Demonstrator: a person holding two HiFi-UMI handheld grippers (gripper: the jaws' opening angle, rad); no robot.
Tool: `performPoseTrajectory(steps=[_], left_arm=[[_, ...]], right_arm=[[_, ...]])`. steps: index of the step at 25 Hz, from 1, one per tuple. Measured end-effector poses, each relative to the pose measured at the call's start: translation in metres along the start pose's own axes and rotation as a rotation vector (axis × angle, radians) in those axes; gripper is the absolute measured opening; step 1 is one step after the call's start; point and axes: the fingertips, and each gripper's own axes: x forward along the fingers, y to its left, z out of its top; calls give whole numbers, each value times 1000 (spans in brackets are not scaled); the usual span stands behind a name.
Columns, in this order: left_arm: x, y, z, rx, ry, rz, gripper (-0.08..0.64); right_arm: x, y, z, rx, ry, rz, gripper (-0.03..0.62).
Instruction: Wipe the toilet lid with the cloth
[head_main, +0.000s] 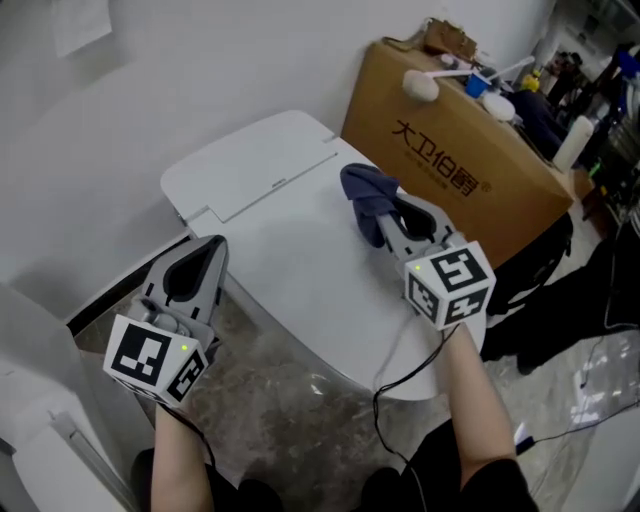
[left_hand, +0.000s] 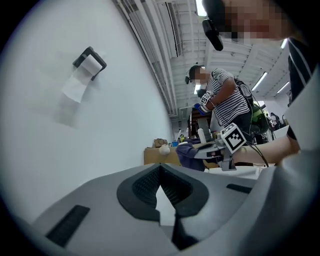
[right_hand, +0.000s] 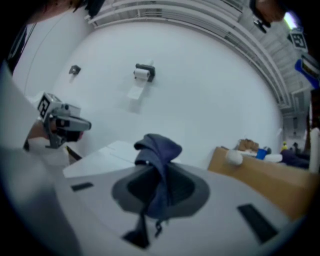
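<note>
Right now the right claw (head_main: 377, 218) is closed tight on the cloth (head_main: 364, 190), a dark blue rag that bunches up above the claw's tips and trails down between its pads. In the right gripper view the cloth (right_hand: 159, 150) fills the middle of the claw (right_hand: 160, 175), with a loose tail hanging below the grip. From the head view, the cloth sits over the far right part of the white lid (head_main: 300, 275), close to where the lid meets the tank (head_main: 250, 165); whether it touches the lid I cannot tell. The left claw (head_main: 213, 248) is at the lid's left edge, pointing toward the tank, its tips pressed together with nothing held. The left gripper view shows that claw (left_hand: 160, 169) with its pads meeting at the tips and only a thin wedge of white showing lower down. Off the lid's right side stands a brown cardboard box (head_main: 450, 165) with small items on top, just beside the tank. On the wall (head_main: 200, 60) behind the lid hangs a paper roll (right_hand: 143, 73). Mottled grey floor (head_main: 290, 400) shows below the lid's near edge.
</note>
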Motion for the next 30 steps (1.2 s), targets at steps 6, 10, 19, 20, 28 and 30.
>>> performPoseTrajectory(steps=[6, 10, 19, 20, 28, 30], left_arm=[[-8, 10, 6, -33, -31, 24, 12], [-10, 8, 9, -34, -39, 21, 12], [-15, 9, 3, -26, -23, 24, 14], [-16, 10, 3, -27, -22, 26, 13], [-18, 9, 0, -33, -12, 26, 12], [-18, 9, -1, -29, -11, 24, 13]], right_arm=[[46, -28, 2, -210, 165, -7, 67], [86, -42, -3, -318, 263, 3, 67], [143, -76, -53, -539, 518, -36, 67], [146, -80, -56, -552, 534, -46, 67], [163, -85, -84, -536, 661, -25, 67], [163, -77, -89, -530, 665, 0, 67]])
